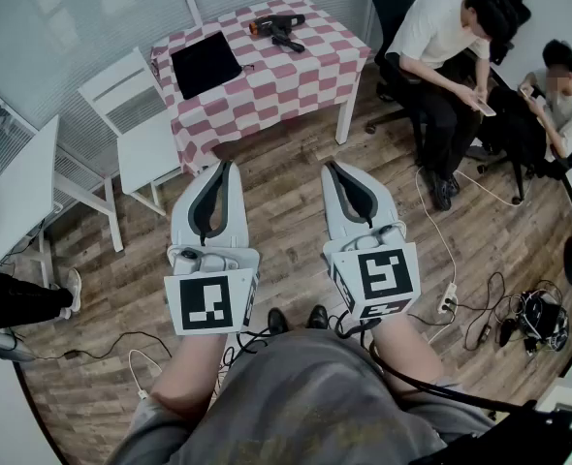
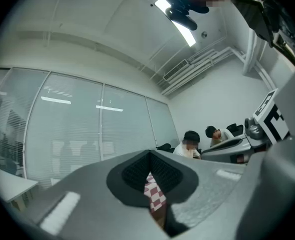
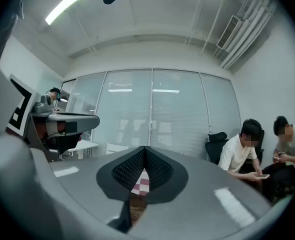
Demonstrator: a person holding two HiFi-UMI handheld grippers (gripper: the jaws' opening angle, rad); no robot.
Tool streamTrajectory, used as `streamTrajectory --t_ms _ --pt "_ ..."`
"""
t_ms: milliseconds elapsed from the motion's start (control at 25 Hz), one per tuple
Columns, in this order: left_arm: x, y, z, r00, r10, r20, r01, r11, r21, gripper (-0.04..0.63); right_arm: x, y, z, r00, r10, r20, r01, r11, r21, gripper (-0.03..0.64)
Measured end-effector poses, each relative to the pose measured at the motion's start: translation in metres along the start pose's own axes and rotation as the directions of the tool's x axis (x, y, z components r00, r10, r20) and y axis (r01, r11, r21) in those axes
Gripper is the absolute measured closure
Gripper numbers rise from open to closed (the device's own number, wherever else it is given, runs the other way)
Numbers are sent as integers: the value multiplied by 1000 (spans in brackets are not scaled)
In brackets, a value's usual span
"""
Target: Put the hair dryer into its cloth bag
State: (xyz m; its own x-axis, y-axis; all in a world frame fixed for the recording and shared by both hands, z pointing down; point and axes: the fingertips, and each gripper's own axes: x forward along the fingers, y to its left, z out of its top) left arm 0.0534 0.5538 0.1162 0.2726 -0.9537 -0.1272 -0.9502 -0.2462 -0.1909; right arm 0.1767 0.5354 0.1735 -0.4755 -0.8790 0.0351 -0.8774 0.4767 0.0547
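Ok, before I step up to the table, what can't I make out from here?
- Hair dryer: small and distant in the head view; its cord and switch are unreadable.
- Black cloth bag: lies flat; which edge opens is too small to tell.
- Both gripper views: closed jaws block the view ahead; only a sliver of checked tablecloth shows, neither dryer nor bag.
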Motion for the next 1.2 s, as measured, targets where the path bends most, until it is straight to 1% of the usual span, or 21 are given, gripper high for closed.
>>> streamTrajectory --t_ms 160,400,560,720,960,1200 --pt "7 -11 -3 1000 2 2 -2 1000 -3 595 -1 -11 -5 1000 7 -2 -7 1000 -5 591" --pt "18 -31 -10 1000 -1 -2 0 1000 -31 595 -1 -30 -15 1000 23 -12 -24 999 -23 590" --pt "30 -33 -14 1000 6 -13 -7 999 -32 595 7 -45 -21 1000 9 -21 -9 1000 5 589" --pt "46 -30 -20 1000 3 -13 -4 999 -49 595 22 -53 -28 999 15 -35 -15 1000 19 589" --pt "92 -14 -47 1000 -6 -21 5 999 -48 595 71 -67 -47 998 21 -66 -19 1000 23 589" --pt "163 20 -72 1000 -16 -25 15 998 -67 595 148 -92 -55 997 8 -79 -6 1000 29 589"
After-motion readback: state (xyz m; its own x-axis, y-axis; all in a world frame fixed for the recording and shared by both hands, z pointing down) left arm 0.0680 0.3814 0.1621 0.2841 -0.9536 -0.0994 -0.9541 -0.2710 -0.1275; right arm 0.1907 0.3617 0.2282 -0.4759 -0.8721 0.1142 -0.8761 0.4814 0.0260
